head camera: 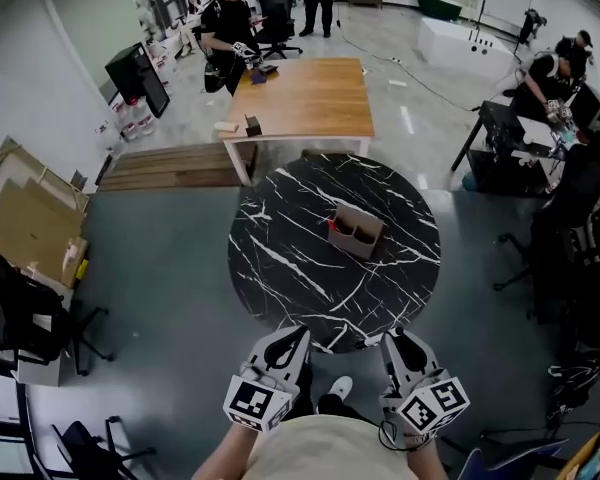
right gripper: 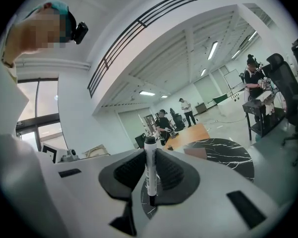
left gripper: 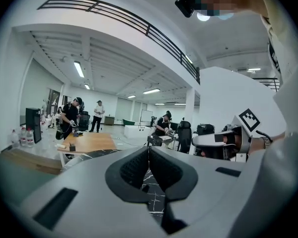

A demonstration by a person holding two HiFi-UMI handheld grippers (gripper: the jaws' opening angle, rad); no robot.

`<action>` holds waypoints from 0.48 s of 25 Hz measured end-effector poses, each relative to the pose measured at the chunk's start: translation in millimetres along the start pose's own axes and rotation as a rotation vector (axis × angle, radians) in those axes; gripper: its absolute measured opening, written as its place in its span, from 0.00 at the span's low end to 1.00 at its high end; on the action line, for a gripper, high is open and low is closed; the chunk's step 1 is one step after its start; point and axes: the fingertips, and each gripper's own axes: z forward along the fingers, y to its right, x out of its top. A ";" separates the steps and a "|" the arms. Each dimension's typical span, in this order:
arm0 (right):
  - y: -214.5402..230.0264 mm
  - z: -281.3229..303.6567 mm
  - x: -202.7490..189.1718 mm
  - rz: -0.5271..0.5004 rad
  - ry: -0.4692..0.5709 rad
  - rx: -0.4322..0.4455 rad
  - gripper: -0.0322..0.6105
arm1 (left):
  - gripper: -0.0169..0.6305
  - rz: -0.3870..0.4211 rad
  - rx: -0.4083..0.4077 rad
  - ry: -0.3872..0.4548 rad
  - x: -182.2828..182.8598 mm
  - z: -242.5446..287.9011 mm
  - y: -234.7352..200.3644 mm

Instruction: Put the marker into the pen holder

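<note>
A brown pen holder (head camera: pixel 356 231) stands right of centre on the round black marble table (head camera: pixel 280 258). Both grippers hang at the table's near edge, well short of the holder. My right gripper (head camera: pixel 396 337) is shut on a white marker (right gripper: pixel 150 170) with a black cap, held upright between the pads. In the right gripper view the pen holder (right gripper: pixel 195 152) shows ahead on the table (right gripper: pixel 226 152). My left gripper (head camera: pixel 297 335) is shut with nothing in it, its pads (left gripper: pixel 137 167) meeting. I cannot make out the marker in the head view.
A wooden table (head camera: pixel 305 98) stands just beyond the marble one. Black office chairs (head camera: pixel 25 318) and flat cardboard (head camera: pixel 30 223) are at the left. A person sits at a desk (head camera: pixel 505 138) on the right, and other people (head camera: pixel 225 28) are at the back.
</note>
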 end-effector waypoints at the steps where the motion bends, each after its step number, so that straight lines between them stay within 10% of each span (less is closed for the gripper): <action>1: 6.5 5.5 -0.3 0.006 -0.004 -0.008 0.17 | 0.05 -0.003 -0.005 0.000 0.4 8.8 -4.5; 12: 66.0 133.0 20.8 -0.081 -0.069 -0.156 0.17 | 0.05 -0.034 -0.162 0.067 11.9 156.3 -87.7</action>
